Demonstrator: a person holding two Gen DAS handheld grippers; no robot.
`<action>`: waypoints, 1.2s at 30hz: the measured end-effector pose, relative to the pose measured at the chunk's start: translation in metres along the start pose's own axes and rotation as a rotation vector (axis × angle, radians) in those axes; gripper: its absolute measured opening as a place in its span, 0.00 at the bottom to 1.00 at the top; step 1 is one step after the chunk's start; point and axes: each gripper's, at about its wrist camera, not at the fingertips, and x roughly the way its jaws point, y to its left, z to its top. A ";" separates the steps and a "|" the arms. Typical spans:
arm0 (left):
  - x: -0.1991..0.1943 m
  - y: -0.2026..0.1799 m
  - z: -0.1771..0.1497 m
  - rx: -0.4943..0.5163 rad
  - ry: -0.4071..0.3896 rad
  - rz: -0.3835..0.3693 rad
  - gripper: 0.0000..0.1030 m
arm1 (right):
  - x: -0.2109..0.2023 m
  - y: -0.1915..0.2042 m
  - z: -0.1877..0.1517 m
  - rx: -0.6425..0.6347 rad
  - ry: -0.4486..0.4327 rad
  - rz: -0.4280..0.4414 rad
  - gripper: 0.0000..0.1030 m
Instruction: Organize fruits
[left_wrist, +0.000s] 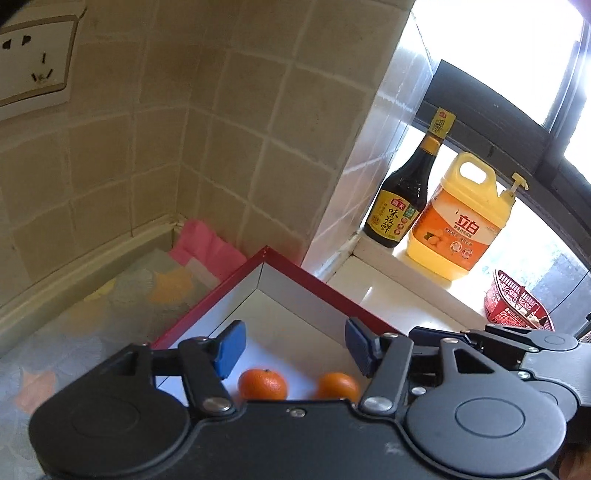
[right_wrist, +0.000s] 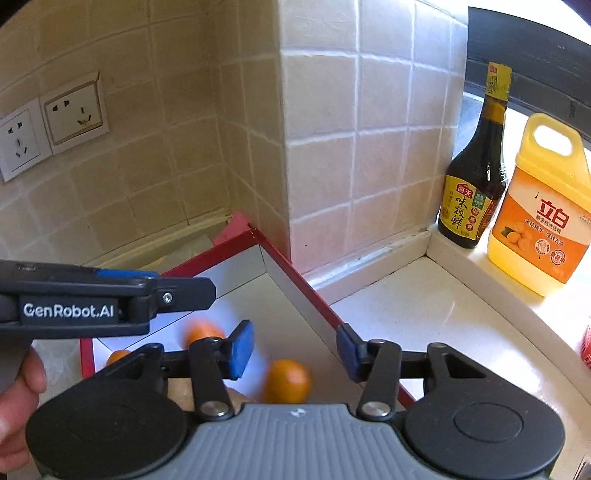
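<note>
Both the left gripper (left_wrist: 291, 345) and right gripper (right_wrist: 295, 349) hover with fingers apart, empty, above the red-rimmed box (left_wrist: 310, 277) where the oranges (left_wrist: 263, 384) are evidently being gathered.

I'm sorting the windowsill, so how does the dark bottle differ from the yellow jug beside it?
The dark bottle is tall and slim with a long narrow neck; the yellow jug is squat and wide. The bottle looks nearly black with a yellow neck wrap; the jug is bright yellow with an orange label. The jug has a carry handle and, in the left view, a pump; the bottle has neither. Both stand upright on the sill.
</note>
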 end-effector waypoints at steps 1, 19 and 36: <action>0.000 0.001 -0.001 -0.004 0.002 -0.001 0.68 | 0.000 0.000 0.000 -0.001 0.002 0.004 0.49; -0.115 -0.045 -0.090 0.074 -0.143 0.228 0.75 | -0.097 0.023 -0.072 -0.033 -0.070 0.050 0.54; -0.151 -0.076 -0.177 -0.074 -0.133 0.452 0.75 | -0.137 0.036 -0.133 -0.054 -0.033 0.014 0.55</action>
